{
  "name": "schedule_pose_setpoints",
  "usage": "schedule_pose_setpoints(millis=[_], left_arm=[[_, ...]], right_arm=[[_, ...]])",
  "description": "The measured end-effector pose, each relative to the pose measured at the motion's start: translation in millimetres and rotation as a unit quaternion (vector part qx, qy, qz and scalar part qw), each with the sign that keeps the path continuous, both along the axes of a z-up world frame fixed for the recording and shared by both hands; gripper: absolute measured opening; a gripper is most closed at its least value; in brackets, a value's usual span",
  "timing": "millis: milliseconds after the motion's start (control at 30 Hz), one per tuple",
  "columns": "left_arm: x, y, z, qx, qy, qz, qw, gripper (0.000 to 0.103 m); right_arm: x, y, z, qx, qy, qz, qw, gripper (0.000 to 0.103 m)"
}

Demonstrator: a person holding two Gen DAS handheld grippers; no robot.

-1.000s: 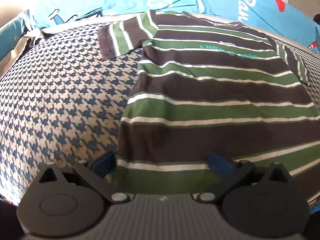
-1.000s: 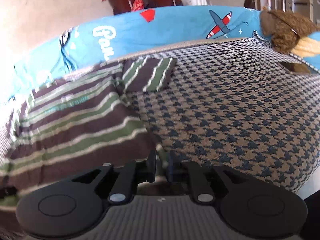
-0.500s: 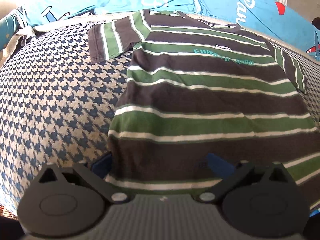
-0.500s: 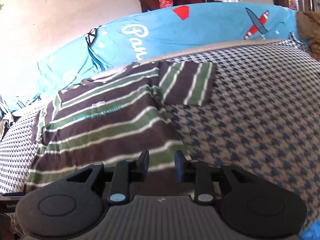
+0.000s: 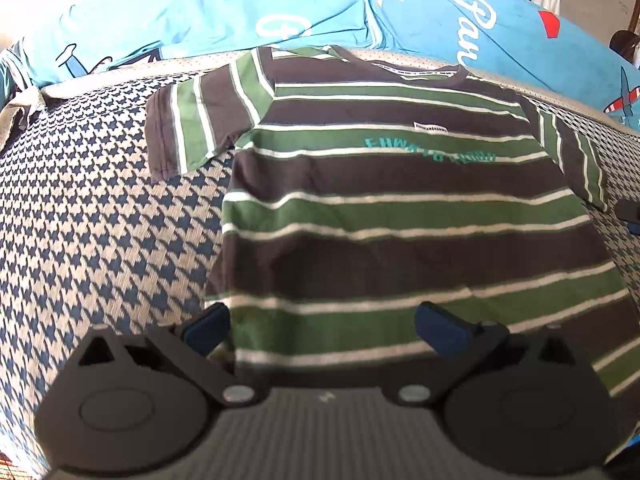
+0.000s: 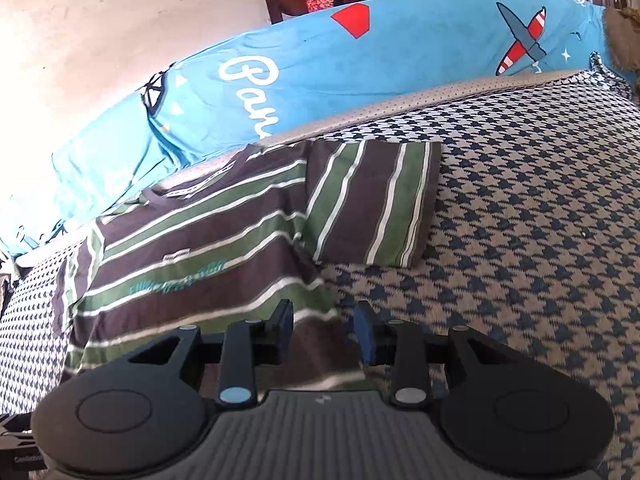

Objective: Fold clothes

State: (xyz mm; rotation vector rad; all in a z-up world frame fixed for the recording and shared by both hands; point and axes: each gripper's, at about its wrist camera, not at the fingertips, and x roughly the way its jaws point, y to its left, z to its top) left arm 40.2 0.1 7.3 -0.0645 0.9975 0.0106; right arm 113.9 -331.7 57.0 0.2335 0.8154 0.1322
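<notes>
Flat, the striped knit T-shirt (image 5: pixel 400 208) covers a nubby houndstooth bedspread (image 5: pixel 100 220).

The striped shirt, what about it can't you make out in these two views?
- Shirt hem: in the left wrist view the left gripper body covers it; in the right wrist view the right gripper body does.
- Teal chest lettering: blurred and too small to read in both views.
- Small white label: too small to read.
- Far sleeve: foreshortened in the left wrist view.
</notes>
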Motion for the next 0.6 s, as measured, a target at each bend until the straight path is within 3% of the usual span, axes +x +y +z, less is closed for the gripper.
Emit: schedule_pose_setpoints(millis=[600], left_arm=[[29,-4,18,0.001,-0.024,-0.033,0.9992,0.103]], right_arm=[[55,-27,-14,-0.013,0.011,-0.057,0.998,0.043]])
